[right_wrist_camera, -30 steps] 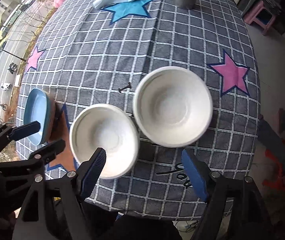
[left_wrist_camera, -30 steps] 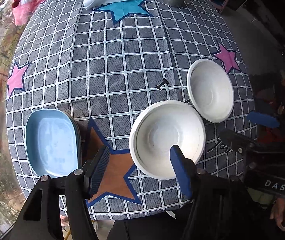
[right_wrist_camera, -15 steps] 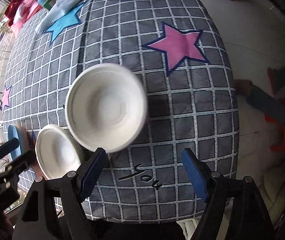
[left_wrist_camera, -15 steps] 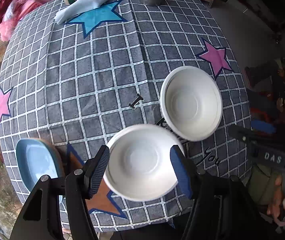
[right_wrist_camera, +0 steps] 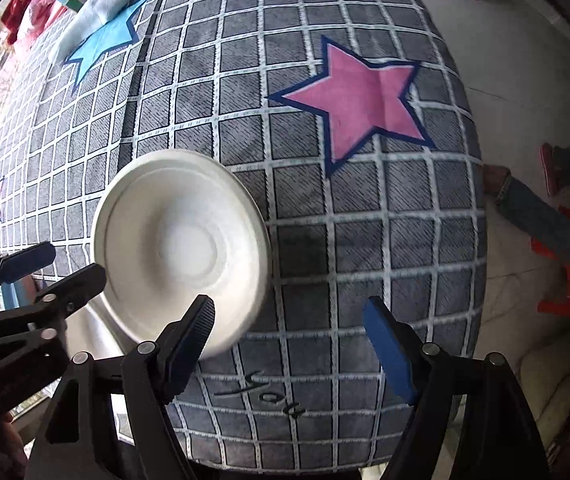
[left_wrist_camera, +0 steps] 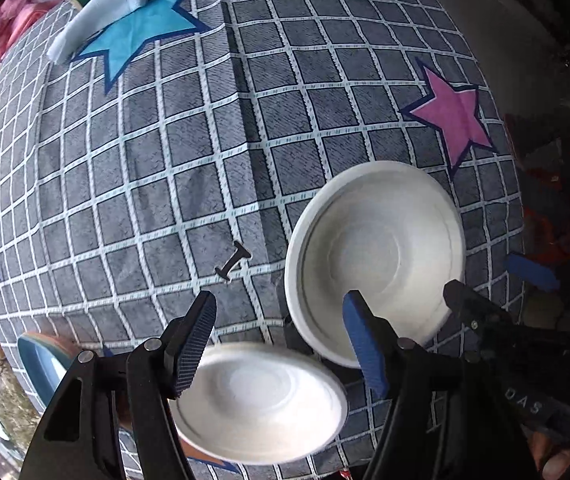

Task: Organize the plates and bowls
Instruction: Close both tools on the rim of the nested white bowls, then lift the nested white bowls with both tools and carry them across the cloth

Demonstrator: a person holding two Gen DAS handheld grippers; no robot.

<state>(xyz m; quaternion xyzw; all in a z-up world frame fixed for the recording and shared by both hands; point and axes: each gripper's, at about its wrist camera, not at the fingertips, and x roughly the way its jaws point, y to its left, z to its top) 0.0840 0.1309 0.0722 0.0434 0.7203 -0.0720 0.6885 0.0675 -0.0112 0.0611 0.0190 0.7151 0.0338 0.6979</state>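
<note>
left gripper (left_wrist_camera: 281,340): lowered over near bowl (left_wrist_camera: 261,400), fingers just widened, nothing pinched | right gripper (right_wrist_camera: 289,344): spread, shifted beside far bowl (right_wrist_camera: 181,244) | stacking pending

Both my grippers point down. Left gripper (left_wrist_camera: 281,344): jaws apart, just been opening a bit, pads pressing on nothing. Right gripper (right_wrist_camera: 289,344): jaws wide apart, nothing clamped between the blue pads. From the right wrist view the left gripper sits at the left edge, close beside the right one. My hand (left_wrist_camera: 557,458) shows at the lower right of the left view, on the handle.
</note>
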